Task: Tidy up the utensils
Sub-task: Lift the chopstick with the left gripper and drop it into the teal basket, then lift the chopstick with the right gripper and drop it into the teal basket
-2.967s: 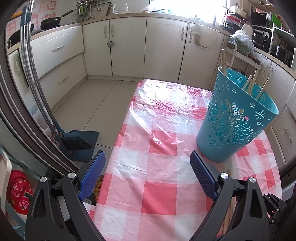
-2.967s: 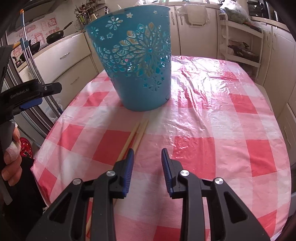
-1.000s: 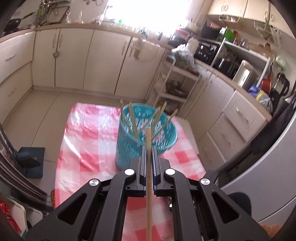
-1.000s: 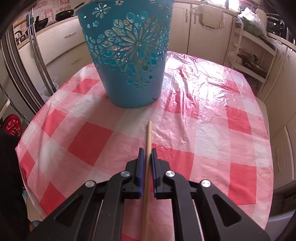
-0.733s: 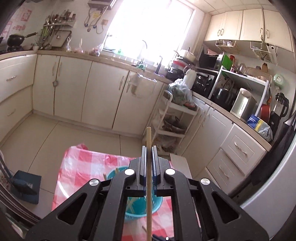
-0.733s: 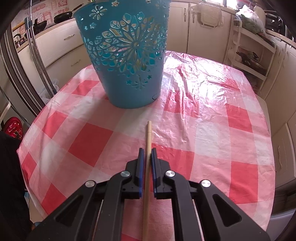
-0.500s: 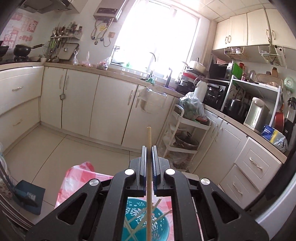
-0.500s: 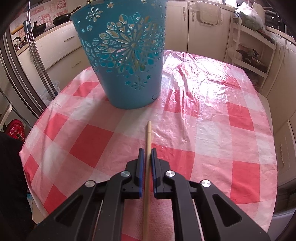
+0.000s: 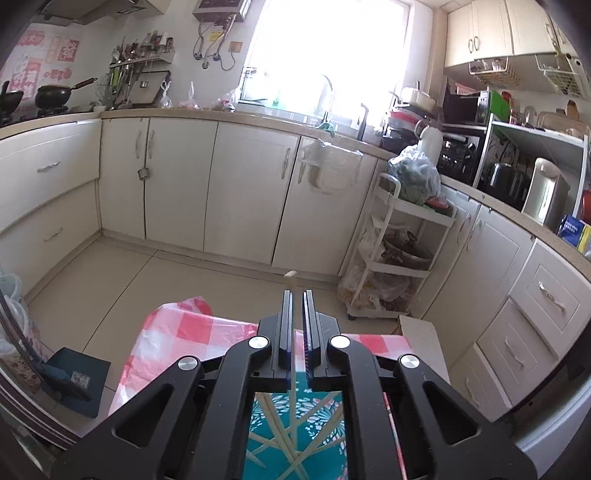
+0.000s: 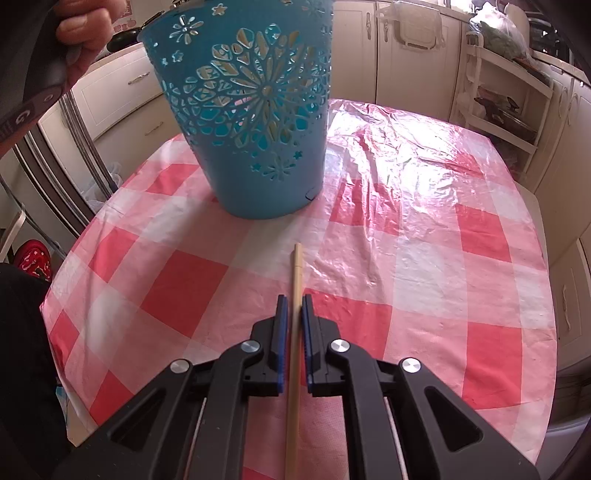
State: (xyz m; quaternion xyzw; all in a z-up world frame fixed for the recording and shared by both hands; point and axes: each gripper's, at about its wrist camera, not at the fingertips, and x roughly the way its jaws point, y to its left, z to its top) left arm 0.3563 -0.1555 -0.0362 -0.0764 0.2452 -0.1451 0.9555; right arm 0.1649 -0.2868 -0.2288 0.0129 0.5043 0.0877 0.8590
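left gripper (image 9: pixel 296 302): jaws nearly together, clamped on 1 wooden chopstick (image 9: pixel 290 275); the stick runs between the pads, tip poking out past them toward the kitchen cabinets (image 9: pixel 177 184)
left gripper position: above the teal basket (image 9: pixel 295 435), whose open top shows through the gripper frame below the jaws
basket contents: several more chopsticks (image 9: pixel 273 432) leaning crossed inside; exact count unclear
held stick, lower end: passes down over the basket opening; cannot tell if it touches anything inside
right gripper (image 10: pixel 294 306): jaws close together, pinched on a 2nd chopstick (image 10: pixel 296 273) with blue pads on either side
2nd chopstick: points straight ahead toward the basket (image 10: pixel 255 122), tip short of its base, over the tablecloth; cannot tell if it rests on the cloth or is lifted
basket: upright on the table, floral cut-outs in its wall, near the far-left part of the top
table: covered by a red-and-white checked plastic tablecloth (image 10: pixel 424 229), wrinkled and glossy at the far side
person's hand (image 10: pixel 83 33): top-left of the right wrist view, wrapped round the other gripper's dark handle, up beside the basket rim
background: white wire trolley (image 9: pixel 391 258) against the cabinets, bright window (image 9: pixel 325 51) over the sink
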